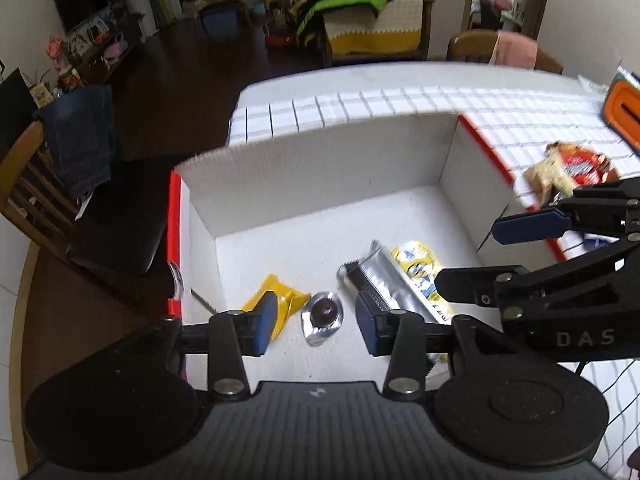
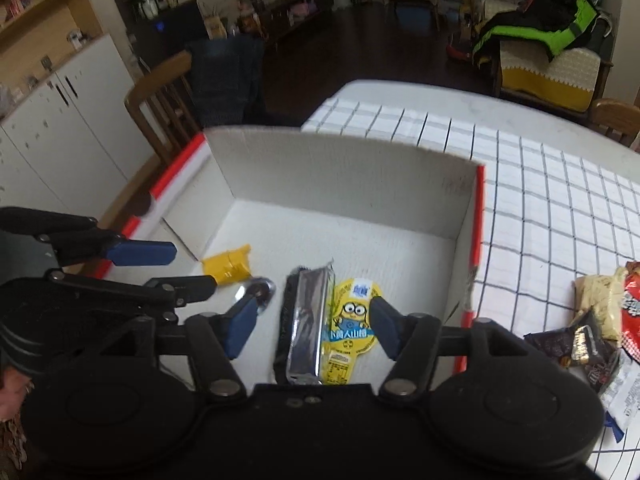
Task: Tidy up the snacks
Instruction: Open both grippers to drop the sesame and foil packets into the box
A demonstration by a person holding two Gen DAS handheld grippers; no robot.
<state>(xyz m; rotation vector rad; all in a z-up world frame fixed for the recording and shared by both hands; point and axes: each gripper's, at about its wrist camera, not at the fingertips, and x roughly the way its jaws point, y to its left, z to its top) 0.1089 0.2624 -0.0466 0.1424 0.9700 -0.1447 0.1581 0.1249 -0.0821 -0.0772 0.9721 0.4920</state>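
Both your grippers hang over the white box (image 2: 344, 168) with jaws apart and empty: left gripper (image 1: 316, 318) above the foil cup (image 1: 323, 316), right gripper (image 2: 312, 326) above the silver bar (image 2: 306, 328).

Four snacks lie flat on the white box (image 2: 348, 172) floor: yellow wrapper (image 2: 230, 266), round foil-wrapped chocolate (image 1: 323, 314), silver bar (image 2: 306, 328), Minion-printed packet (image 2: 354, 320).

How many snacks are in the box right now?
4, all on the box floor: yellow wrapper at left, foil cup, silver bar, yellow cartoon pack at right. Near edge hidden.
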